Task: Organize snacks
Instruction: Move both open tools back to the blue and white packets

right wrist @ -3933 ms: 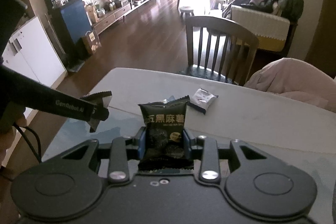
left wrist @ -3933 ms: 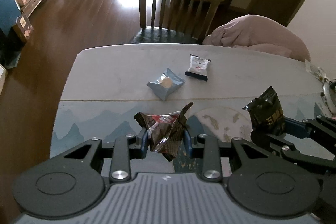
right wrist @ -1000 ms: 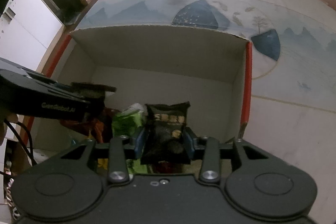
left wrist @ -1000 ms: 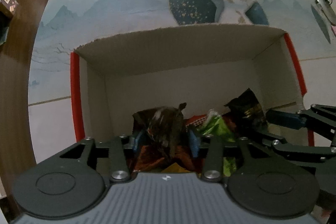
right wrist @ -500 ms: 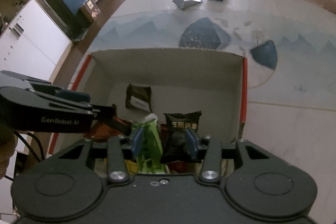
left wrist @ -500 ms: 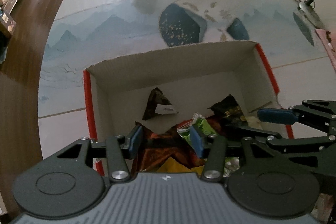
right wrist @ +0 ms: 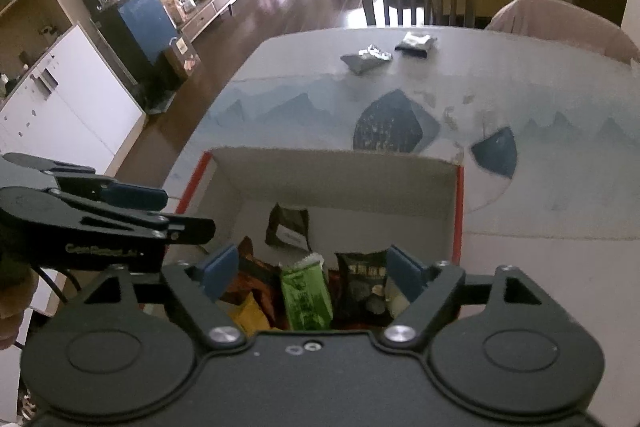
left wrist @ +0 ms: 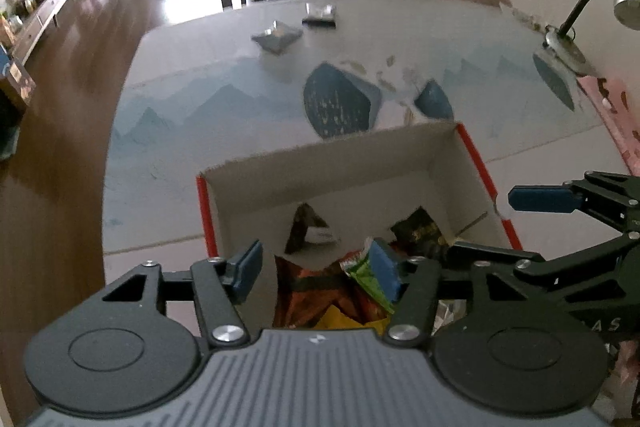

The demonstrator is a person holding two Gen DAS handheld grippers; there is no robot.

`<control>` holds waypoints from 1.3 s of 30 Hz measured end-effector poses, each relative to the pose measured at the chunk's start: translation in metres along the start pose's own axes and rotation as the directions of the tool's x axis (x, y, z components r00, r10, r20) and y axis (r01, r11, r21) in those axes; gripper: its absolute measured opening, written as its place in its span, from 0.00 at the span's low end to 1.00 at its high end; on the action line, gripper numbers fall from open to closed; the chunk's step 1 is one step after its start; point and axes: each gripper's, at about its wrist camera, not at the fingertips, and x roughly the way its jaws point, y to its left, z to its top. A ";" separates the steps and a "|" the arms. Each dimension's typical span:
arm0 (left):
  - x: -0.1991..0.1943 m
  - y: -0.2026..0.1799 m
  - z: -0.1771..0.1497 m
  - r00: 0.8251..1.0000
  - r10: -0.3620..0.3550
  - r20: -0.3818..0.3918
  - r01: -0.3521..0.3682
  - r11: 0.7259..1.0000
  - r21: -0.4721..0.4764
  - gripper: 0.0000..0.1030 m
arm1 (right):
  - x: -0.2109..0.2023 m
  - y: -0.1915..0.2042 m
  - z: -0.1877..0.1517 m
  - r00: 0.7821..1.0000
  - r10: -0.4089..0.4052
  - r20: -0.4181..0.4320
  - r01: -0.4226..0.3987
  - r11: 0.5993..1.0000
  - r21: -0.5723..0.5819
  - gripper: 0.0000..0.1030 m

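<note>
- Snacks left out: blue-grey packet and black-and-white packet, side by side near the counter's far edge
- Both look light, crinkly foil, probably slippery; pinch a crimped end seam, not the puffed middle
- Cardboard box at near edge holds a dark packet, green packet, black packet, orange and yellow wrappers
- Left claw and right claw have just been opening; both empty above the box

Both packets now lie in the cardboard box, released. The left gripper and right gripper, jaws just opening, are empty and raised above it.
</note>
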 end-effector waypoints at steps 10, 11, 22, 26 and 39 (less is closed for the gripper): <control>-0.025 0.004 0.029 0.996 0.020 0.085 -0.021 1.000 0.013 0.69 | -0.027 0.002 0.039 0.996 -0.031 0.084 0.033 0.999 -0.028 0.95; -0.026 0.005 0.034 0.995 0.022 0.094 -0.023 1.000 0.010 0.70 | -0.028 0.001 0.045 0.996 -0.029 0.089 0.032 0.999 -0.033 0.96; -0.022 0.012 0.098 0.986 0.046 0.161 -0.045 0.999 -0.010 0.78 | -0.023 -0.019 0.117 0.993 -0.038 0.114 0.044 0.998 -0.050 0.99; -0.009 0.016 0.128 0.985 0.057 0.166 -0.054 0.998 -0.023 0.79 | -0.011 -0.031 0.148 0.993 -0.031 0.117 0.037 0.998 -0.044 1.00; 0.068 0.025 0.233 0.995 0.044 0.089 -0.044 0.999 -0.003 0.79 | 0.071 -0.100 0.241 0.995 -0.078 0.058 0.075 0.996 0.046 1.00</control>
